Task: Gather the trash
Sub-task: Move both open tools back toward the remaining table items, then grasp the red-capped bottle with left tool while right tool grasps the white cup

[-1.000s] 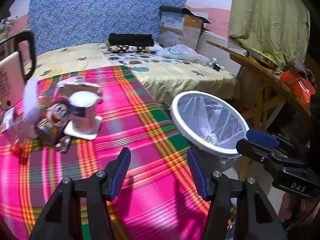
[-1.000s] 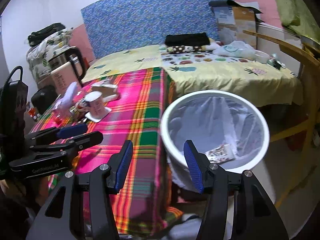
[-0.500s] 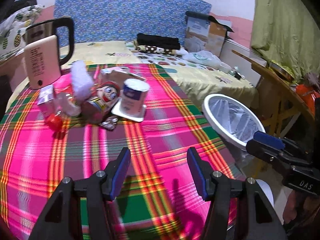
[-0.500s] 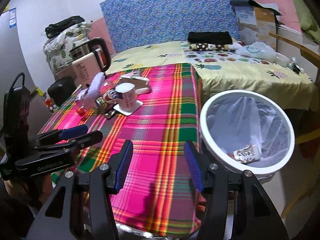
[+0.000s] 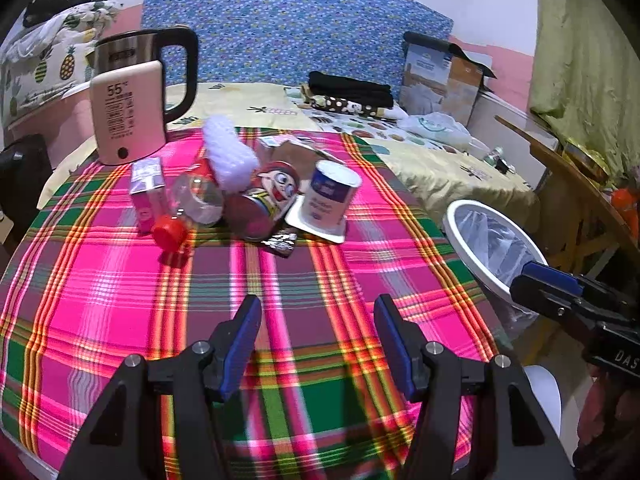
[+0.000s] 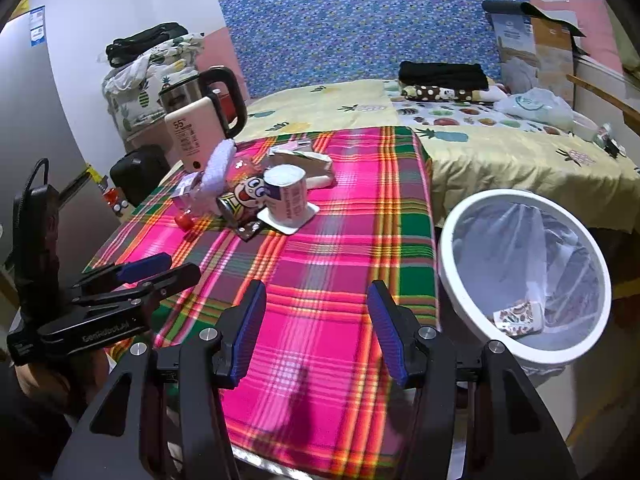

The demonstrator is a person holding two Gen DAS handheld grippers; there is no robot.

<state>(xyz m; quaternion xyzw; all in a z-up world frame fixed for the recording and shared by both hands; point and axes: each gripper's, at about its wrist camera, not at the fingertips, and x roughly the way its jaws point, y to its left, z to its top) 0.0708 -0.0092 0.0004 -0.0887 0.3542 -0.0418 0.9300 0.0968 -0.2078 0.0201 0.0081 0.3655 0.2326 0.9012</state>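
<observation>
A pile of trash lies at the far side of the plaid table (image 5: 280, 288): an upturned yogurt cup (image 5: 330, 200), a cartoon-faced can (image 5: 266, 204), a clear plastic bottle (image 5: 196, 200) with a red cap (image 5: 170, 232), a pink carton (image 5: 148, 188), a white fluffy piece (image 5: 228, 156) and a dark wrapper (image 5: 280, 242). The cup also shows in the right wrist view (image 6: 286, 196). A white bin (image 6: 524, 276) with a plastic liner stands right of the table and holds a patterned wrapper (image 6: 518, 316). My left gripper (image 5: 318, 344) is open and empty over the near table. My right gripper (image 6: 316, 332) is open and empty near the table's front edge.
An electric kettle (image 5: 132, 100) stands at the table's far left. A bed (image 6: 480, 136) with a yellow sheet lies behind the table and bin. A wooden table (image 5: 568, 168) stands to the right. A brown paper bag (image 6: 304, 160) lies behind the cup.
Both grippers have swung left, away from the bin and toward the trash pile on the table. The bin has slid to the right in both views. Both stay open.
</observation>
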